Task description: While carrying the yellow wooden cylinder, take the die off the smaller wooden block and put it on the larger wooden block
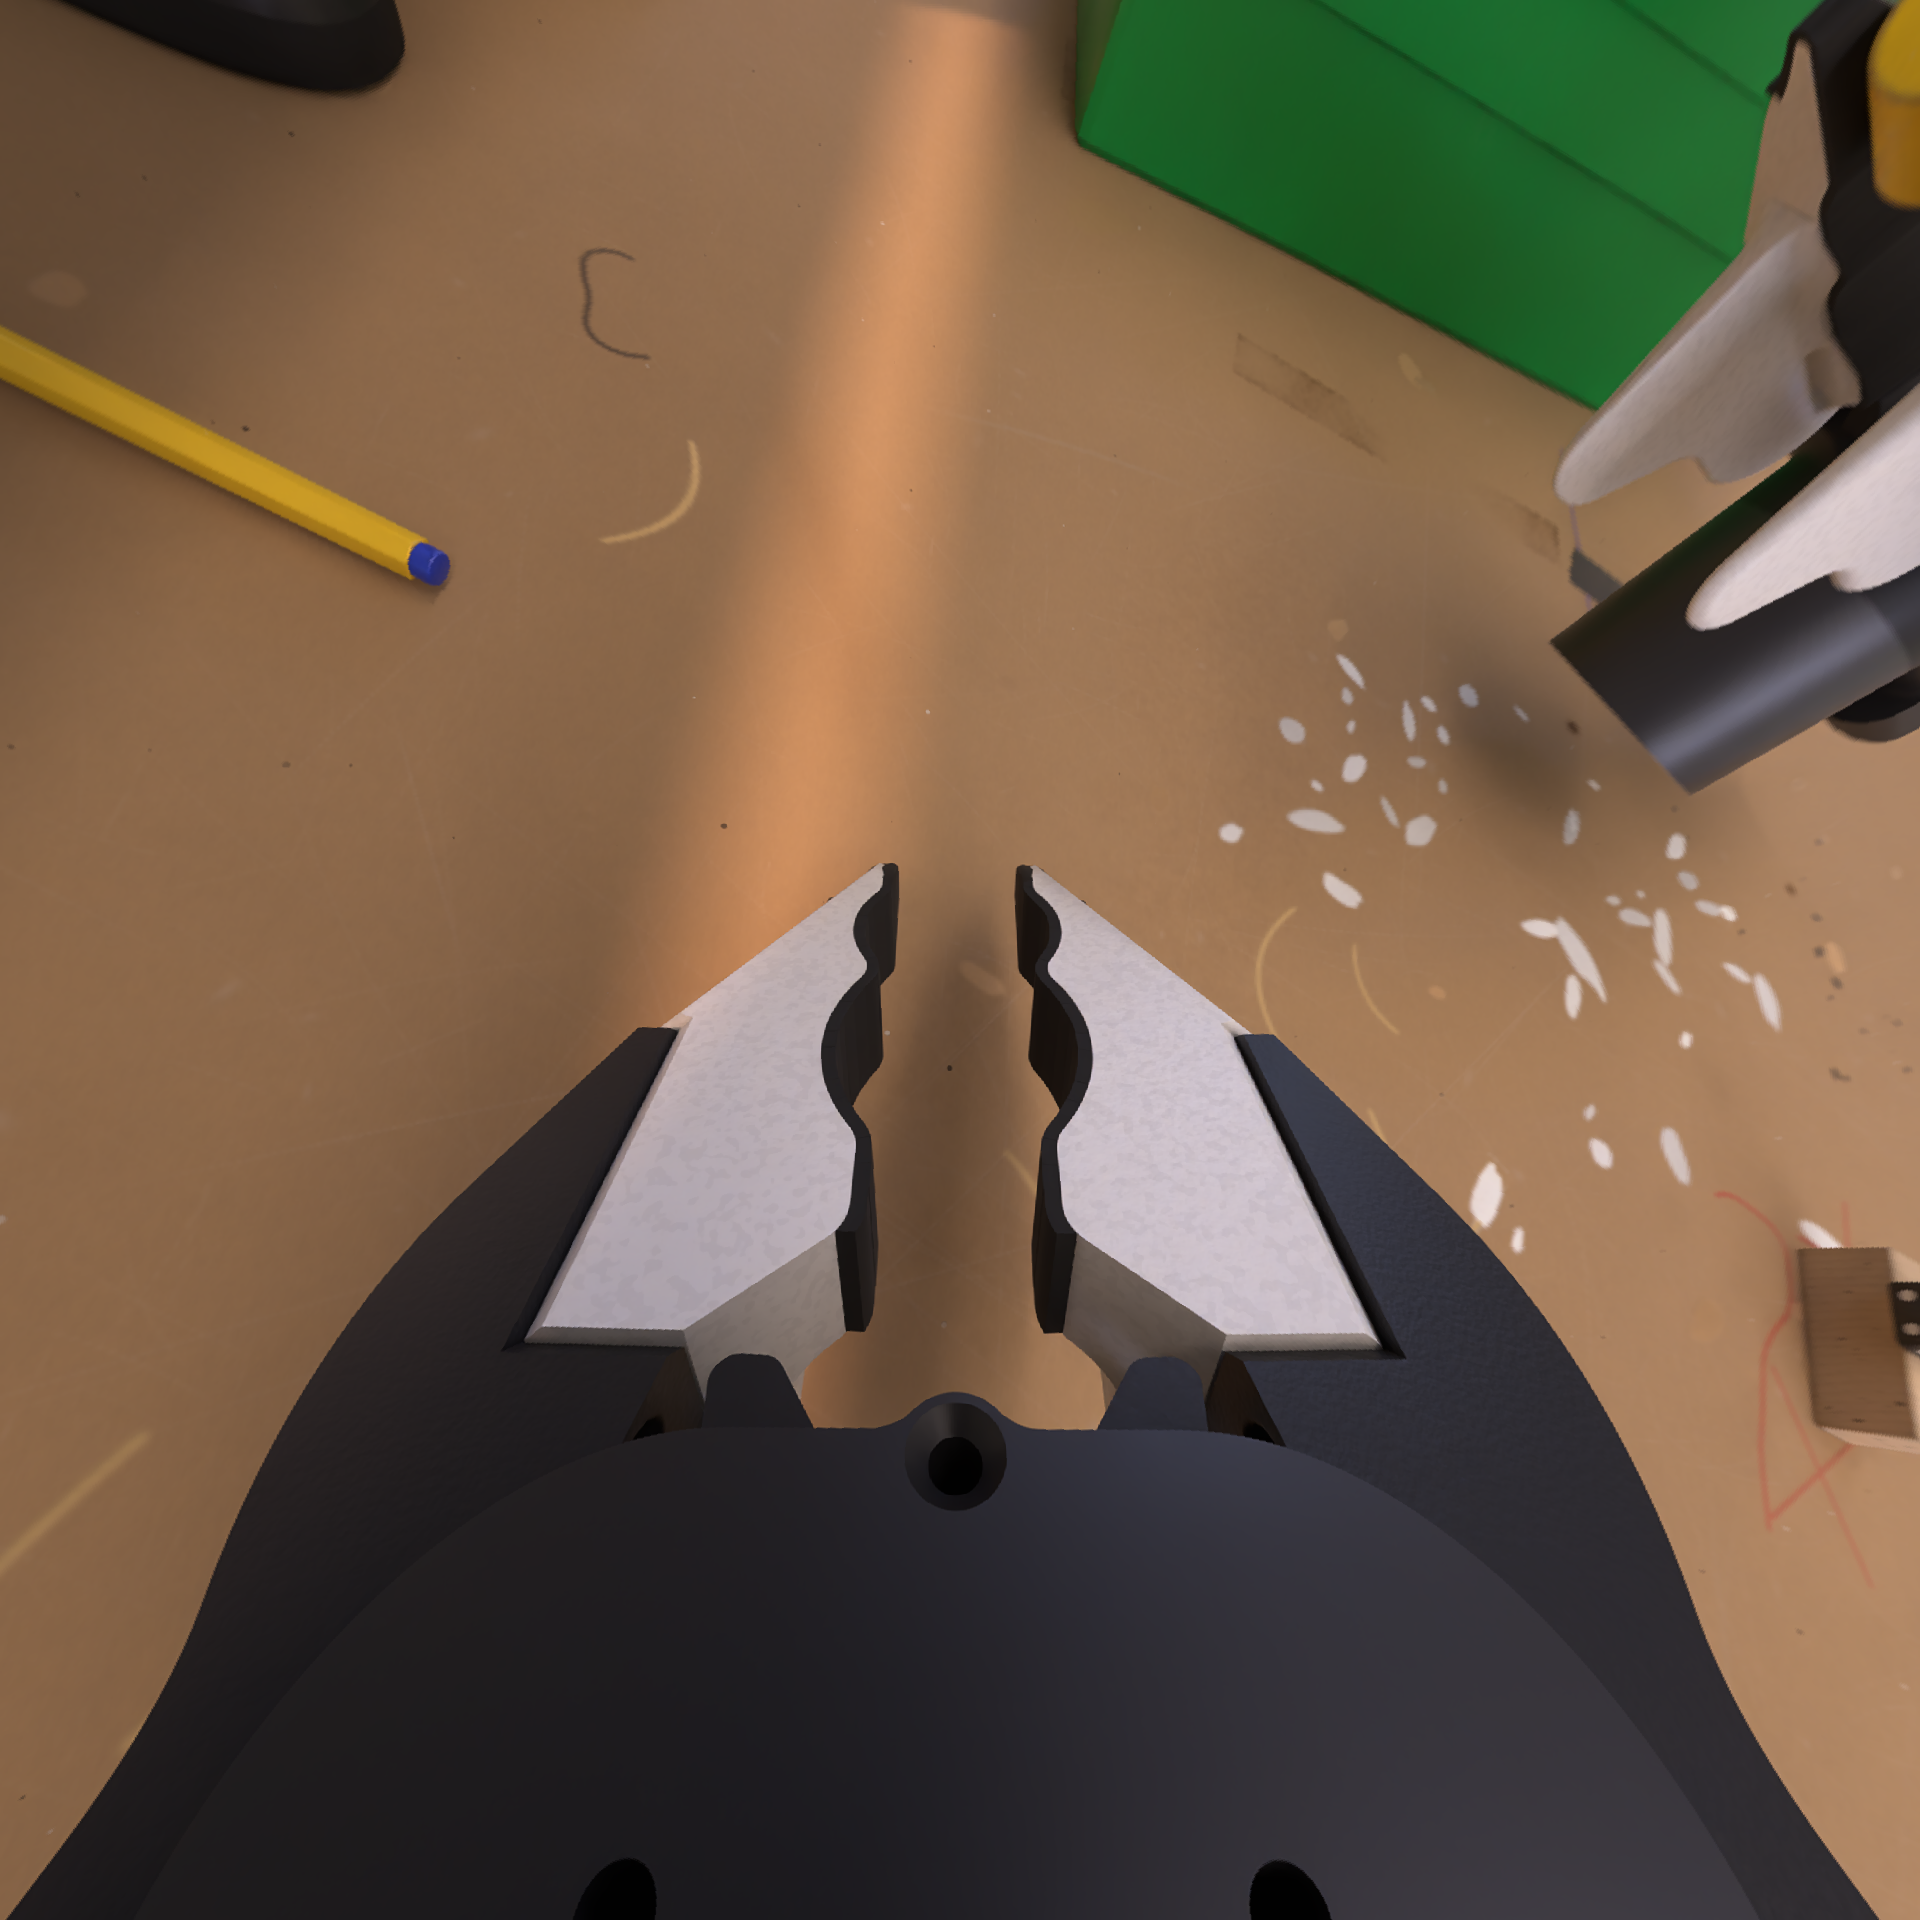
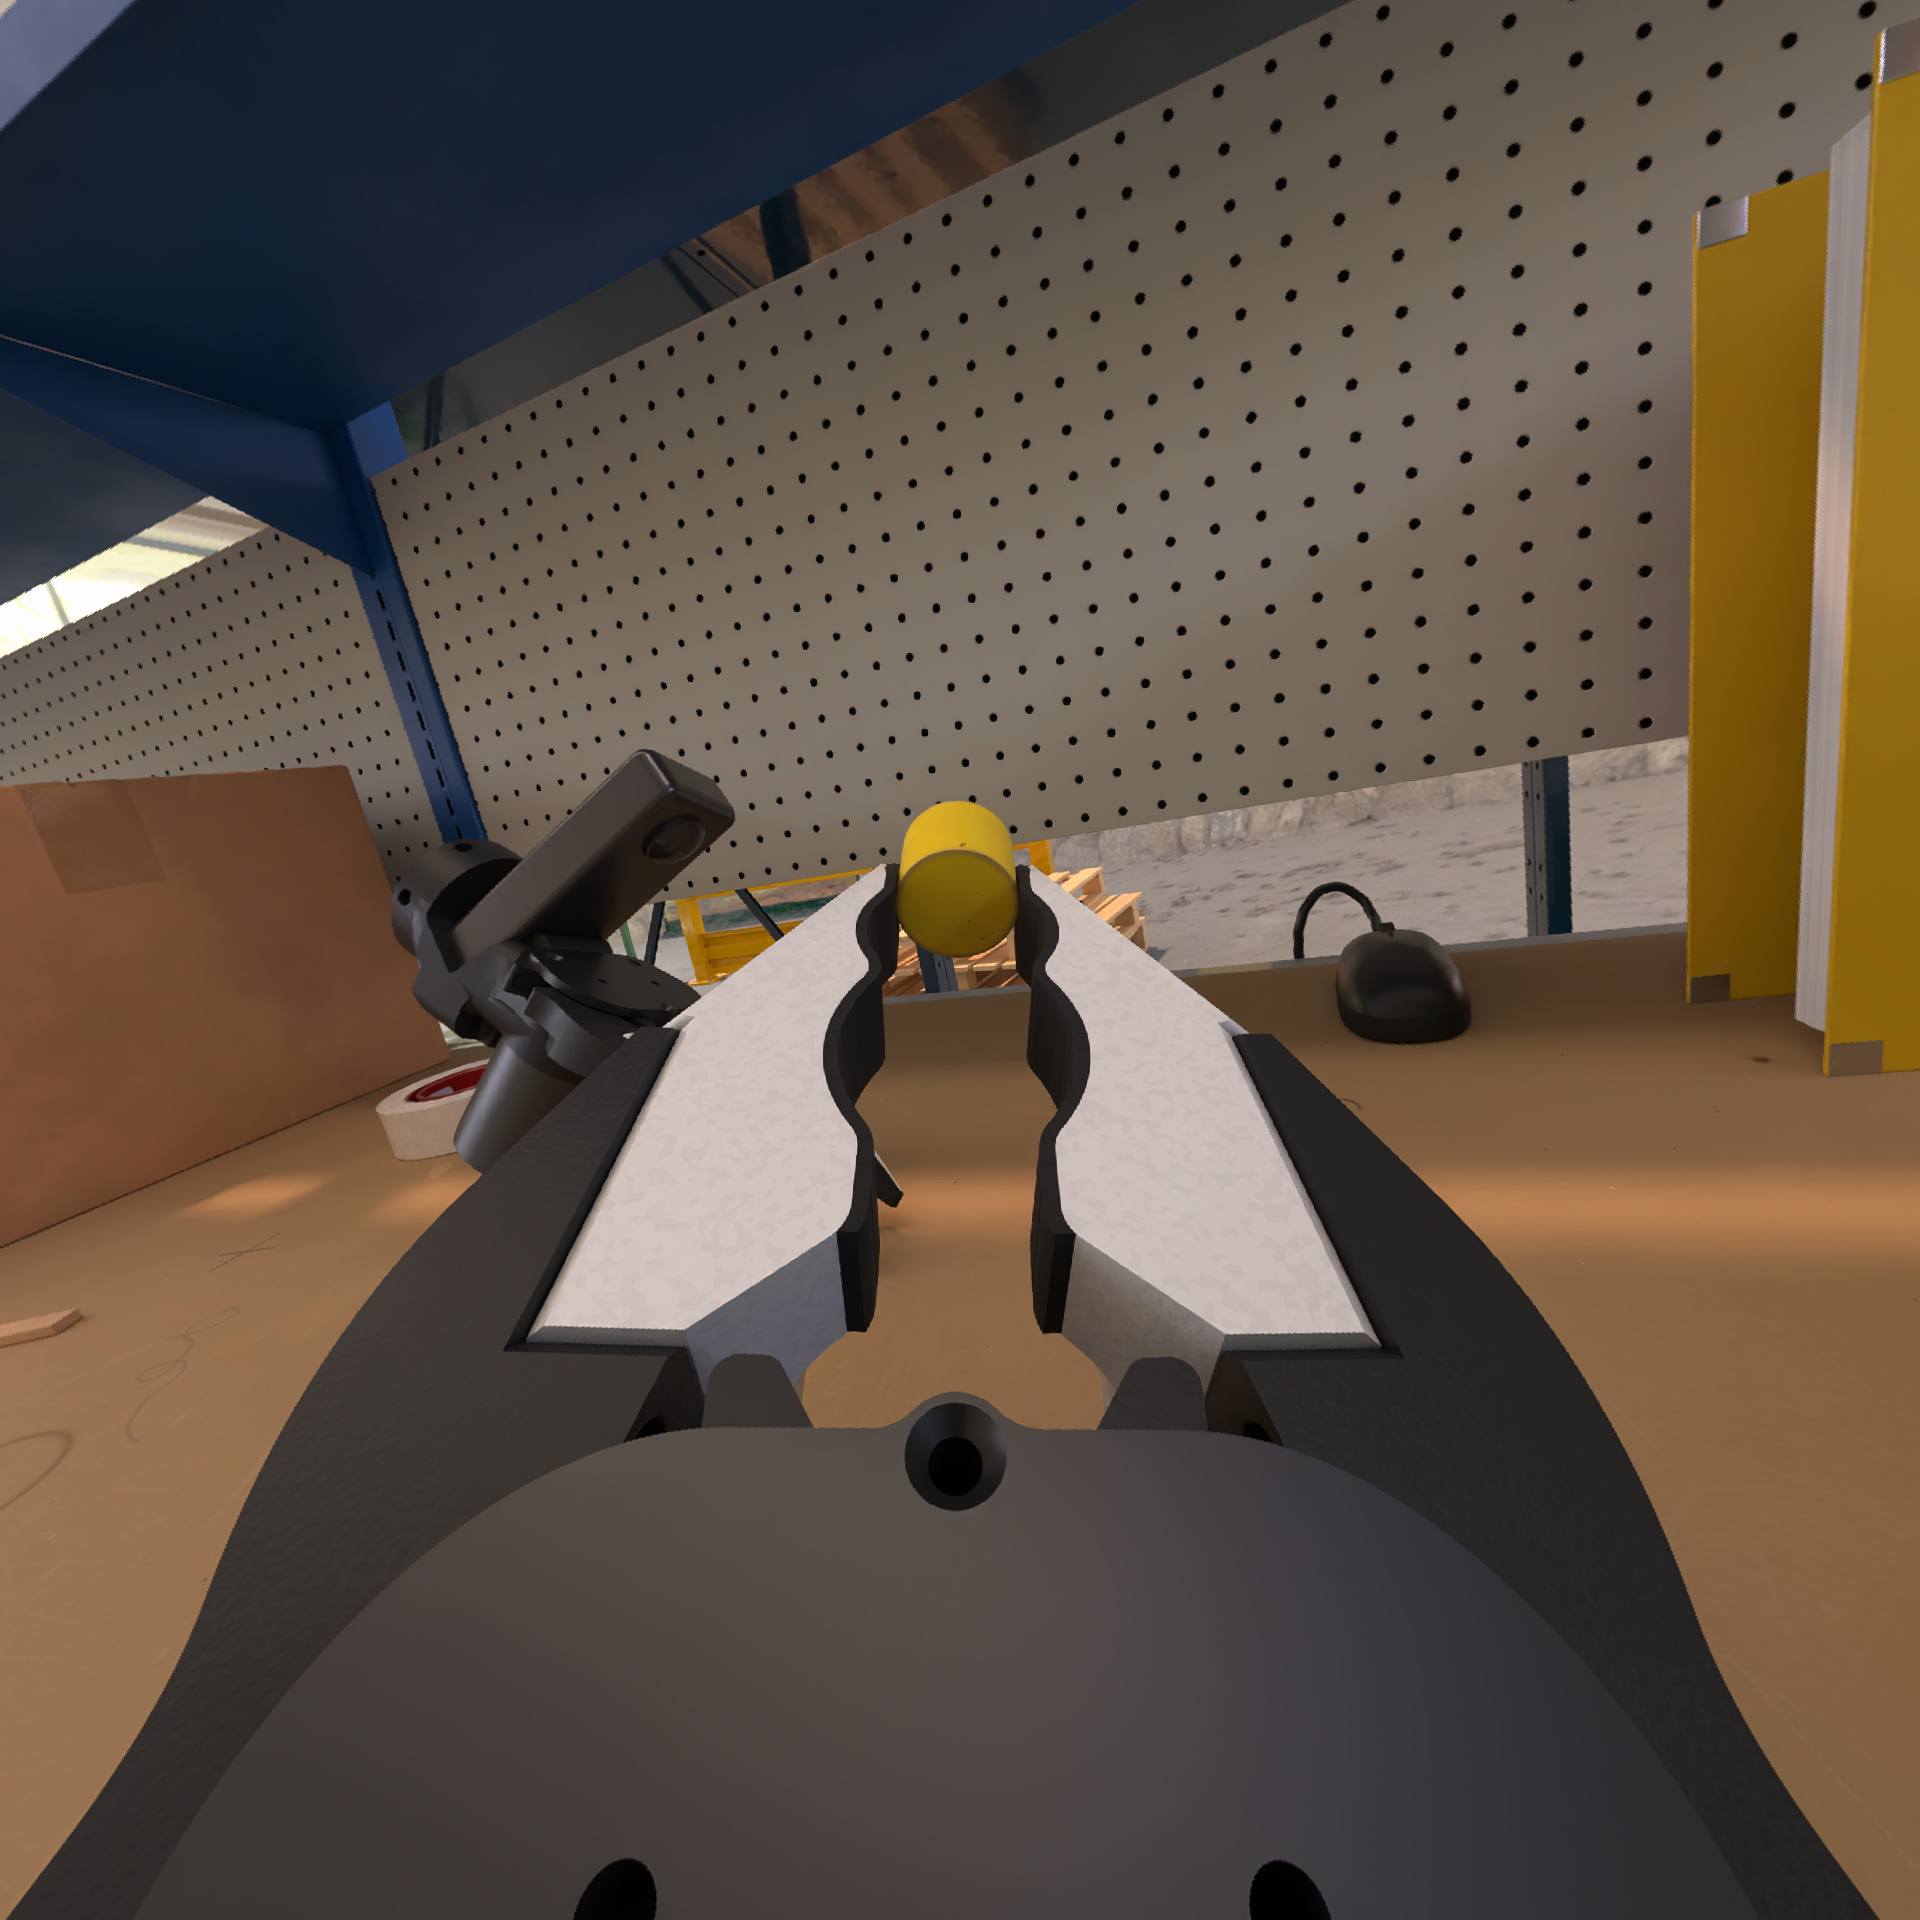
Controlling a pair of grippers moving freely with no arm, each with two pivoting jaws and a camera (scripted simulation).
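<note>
My right gripper [image 2: 956,883] is shut on the yellow wooden cylinder [image 2: 956,883] at its fingertips and holds it above the table. The cylinder also shows in the left wrist view [image 1: 1896,125], at the top right edge, above the right gripper's white fingers [image 1: 1725,416]. My left gripper [image 1: 958,883] is open and empty above bare brown table. A small wooden block [image 1: 1855,1351] lies at the right edge of the left wrist view, with a die [image 1: 1907,1309] on it, mostly cut off. The larger block is not in view.
A green box [image 1: 1403,156] stands far right, and a yellow pencil [image 1: 218,457] lies at the left. A cardboard sheet [image 2: 177,977], tape roll [image 2: 421,1117], black rounded object [image 2: 1397,987] and yellow panels [image 2: 1756,582] stand before the pegboard [image 2: 1039,520].
</note>
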